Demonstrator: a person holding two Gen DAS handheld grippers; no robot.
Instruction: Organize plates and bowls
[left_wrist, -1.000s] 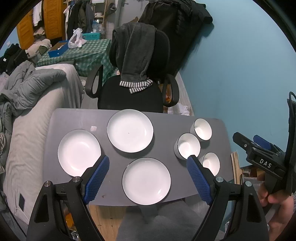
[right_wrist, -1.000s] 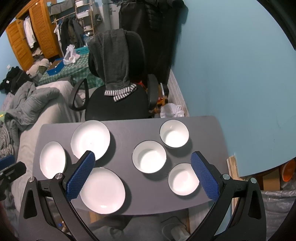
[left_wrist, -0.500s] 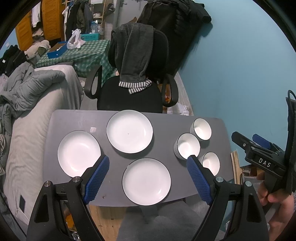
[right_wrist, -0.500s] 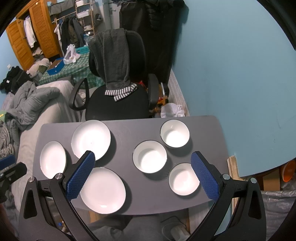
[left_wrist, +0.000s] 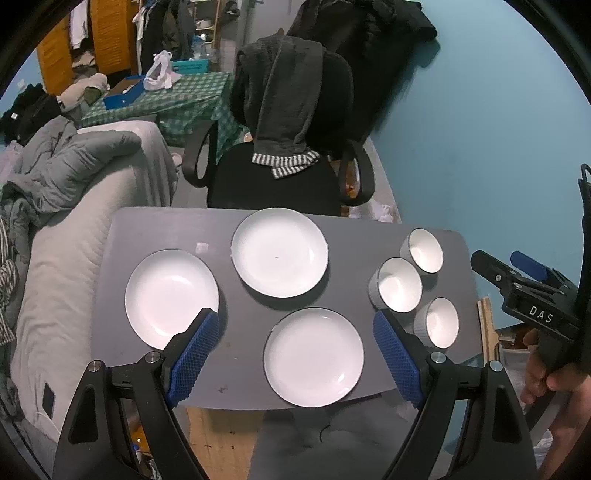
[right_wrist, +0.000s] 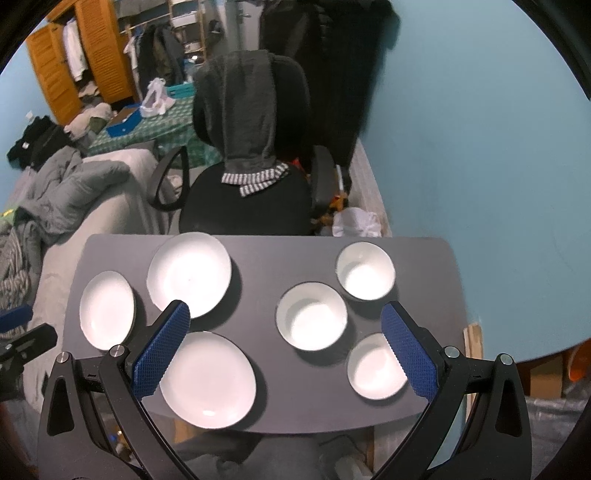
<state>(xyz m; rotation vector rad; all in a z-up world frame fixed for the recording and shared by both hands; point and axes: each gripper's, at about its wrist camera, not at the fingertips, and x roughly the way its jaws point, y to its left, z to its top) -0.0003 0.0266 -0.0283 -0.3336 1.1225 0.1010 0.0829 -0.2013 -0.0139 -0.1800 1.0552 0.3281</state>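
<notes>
Three white plates lie on the grey table: a left plate, a far plate and a near plate. Three white bowls stand at the right: a far bowl, a middle bowl and a near bowl. My left gripper is open and empty, high above the near edge. My right gripper is open and empty, above the bowls and plates. The right gripper also shows in the left wrist view.
A black office chair draped with a dark garment stands behind the table. A bed with grey bedding runs along the left. A blue wall is at the right. A cluttered checked table stands further back.
Both grippers have drifted very slightly; the plates and bowls have not moved.
</notes>
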